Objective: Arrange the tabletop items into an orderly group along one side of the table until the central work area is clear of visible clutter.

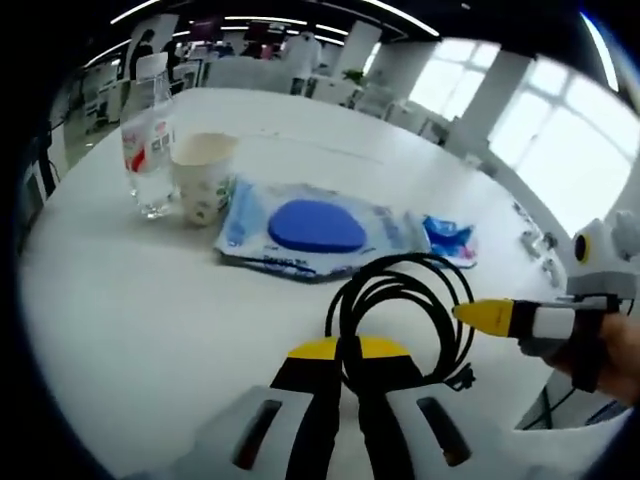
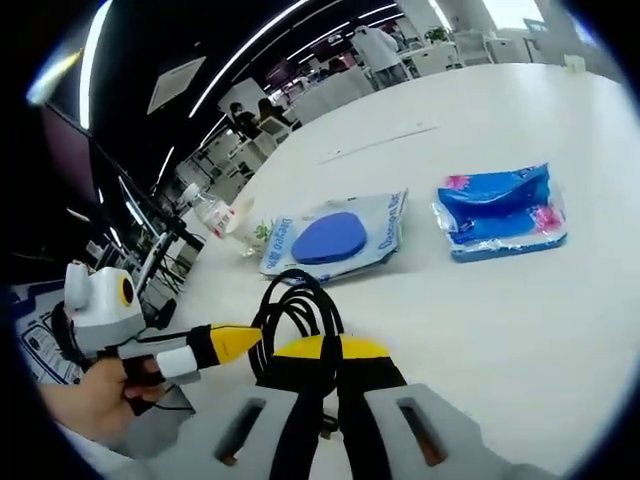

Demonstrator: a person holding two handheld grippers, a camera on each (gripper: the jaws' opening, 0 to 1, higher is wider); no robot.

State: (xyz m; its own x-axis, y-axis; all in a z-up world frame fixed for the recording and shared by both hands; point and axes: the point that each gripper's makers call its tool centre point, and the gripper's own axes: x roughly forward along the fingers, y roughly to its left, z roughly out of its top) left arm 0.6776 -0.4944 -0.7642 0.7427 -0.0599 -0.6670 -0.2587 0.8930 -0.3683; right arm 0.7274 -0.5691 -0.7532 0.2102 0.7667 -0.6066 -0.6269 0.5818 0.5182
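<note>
Cable (image 1: 400, 305) in a black coil sits pinched in the left gripper (image 1: 340, 365), whose jaws are closed tight. The right gripper (image 2: 318, 365) looks closed beside it. Wipes (image 1: 315, 228) lie beyond the jaws.

Both tools, left (image 1: 340, 375) and right (image 2: 322, 372), have jaws closed together.

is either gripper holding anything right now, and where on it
Both are shut on the coiled black cable: the left gripper pinches the loop's near edge, and the right gripper clamps another stretch of the same coil.
</note>
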